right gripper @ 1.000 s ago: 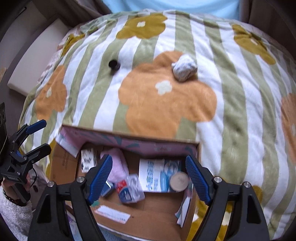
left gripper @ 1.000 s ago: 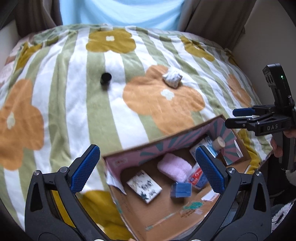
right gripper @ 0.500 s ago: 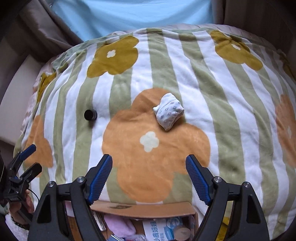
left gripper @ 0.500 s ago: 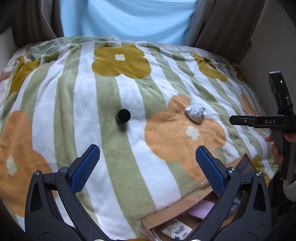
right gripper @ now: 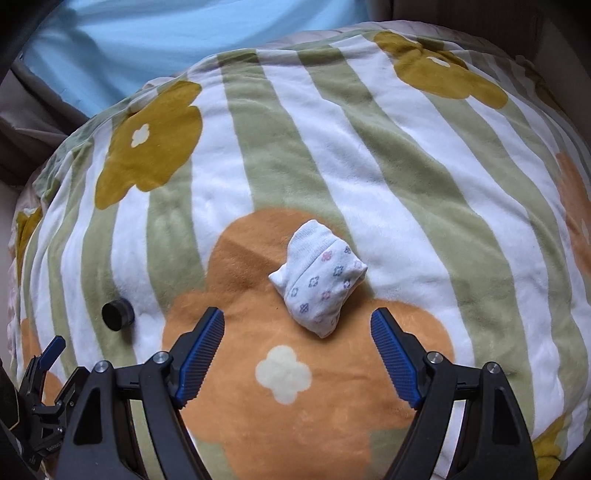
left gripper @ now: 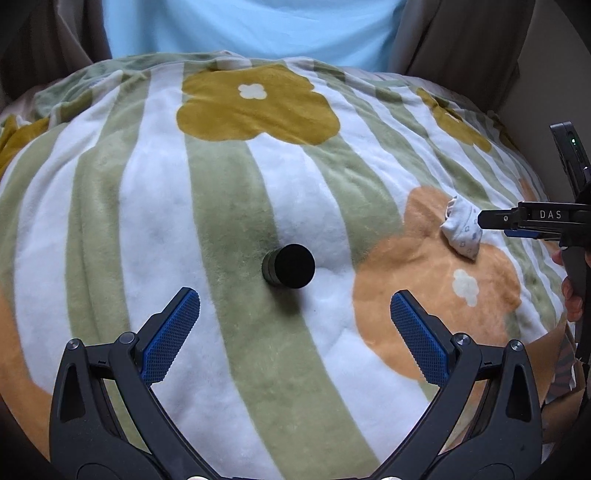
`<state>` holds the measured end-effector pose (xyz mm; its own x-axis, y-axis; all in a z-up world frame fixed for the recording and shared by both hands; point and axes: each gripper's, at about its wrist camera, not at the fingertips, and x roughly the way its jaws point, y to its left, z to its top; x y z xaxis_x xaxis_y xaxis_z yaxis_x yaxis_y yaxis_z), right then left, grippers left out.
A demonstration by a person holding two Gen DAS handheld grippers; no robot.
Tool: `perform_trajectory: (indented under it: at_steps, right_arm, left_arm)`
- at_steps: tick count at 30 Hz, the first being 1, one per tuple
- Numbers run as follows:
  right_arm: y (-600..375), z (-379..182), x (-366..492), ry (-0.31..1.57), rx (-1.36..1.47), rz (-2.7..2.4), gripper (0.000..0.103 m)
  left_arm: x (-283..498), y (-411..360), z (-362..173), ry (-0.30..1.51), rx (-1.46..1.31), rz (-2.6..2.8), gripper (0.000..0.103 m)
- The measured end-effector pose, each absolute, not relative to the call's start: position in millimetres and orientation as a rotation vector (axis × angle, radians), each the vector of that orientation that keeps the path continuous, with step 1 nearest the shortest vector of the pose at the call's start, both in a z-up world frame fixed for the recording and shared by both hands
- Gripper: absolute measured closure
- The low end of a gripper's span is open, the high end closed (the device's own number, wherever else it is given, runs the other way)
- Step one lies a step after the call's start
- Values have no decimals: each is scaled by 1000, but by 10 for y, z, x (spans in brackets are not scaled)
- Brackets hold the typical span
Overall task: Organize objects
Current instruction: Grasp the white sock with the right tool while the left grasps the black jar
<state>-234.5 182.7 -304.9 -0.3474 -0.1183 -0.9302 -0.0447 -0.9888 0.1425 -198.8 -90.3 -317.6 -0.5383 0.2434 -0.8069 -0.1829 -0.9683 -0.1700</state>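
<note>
A small black round cap lies on the striped flower blanket, just ahead of my open, empty left gripper. It also shows in the right wrist view at the left. A rolled white sock with small flower prints lies on an orange flower, just ahead of my open, empty right gripper. In the left wrist view the sock sits at the tip of the right gripper, seen side-on.
The blanket covers a rounded bed. A corner of the cardboard box shows at the lower right of the left wrist view. Curtains and a light blue window panel stand behind the bed.
Both grippers moved forward from over the cardboard box onto the blanket. The cap and the sock are now much closer. The box has dropped almost out of view. Both grippers stayed open.
</note>
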Motion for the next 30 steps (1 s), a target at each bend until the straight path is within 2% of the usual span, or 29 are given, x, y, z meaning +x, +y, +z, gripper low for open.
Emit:
perform_trajectory:
  at_steps: [7,15,21,24,25,27,30]
  right_arm:
    - [1836,-3352,-2529,-219,1850,-2547,24]
    - [1779,-3440,-2592,-172,1858,-2604,24]
    - [1762,-3478,-2629,-183,1847,-2618,24]
    - [1732,-3525,-2649,-126,1864,-2618,25]
    - [1730,-3526,-2652,-117,1857,-2624,28]
    - [1741,-3519,-2660,-113,1839,-2638,31]
    - [1795,-3526,-2682,-125,1832,-2651,43]
  left_arm:
    - [-2187,-839,-3439,-44,-1328,2547,2]
    - [-2274,-761,-3612,10,-1277,2532,22]
    - [-2320,-709,-3697,68,-1263,2526,46]
    - [-2329,-700,-3711,81,-1250,2525,47]
    - [-2335,-696,-3711,84,-1246,2523,48]
    - [-2339,-690,-3712,91,-1243,2522,57]
    - [-2367,-694,-3719,93,-1242,2522,64]
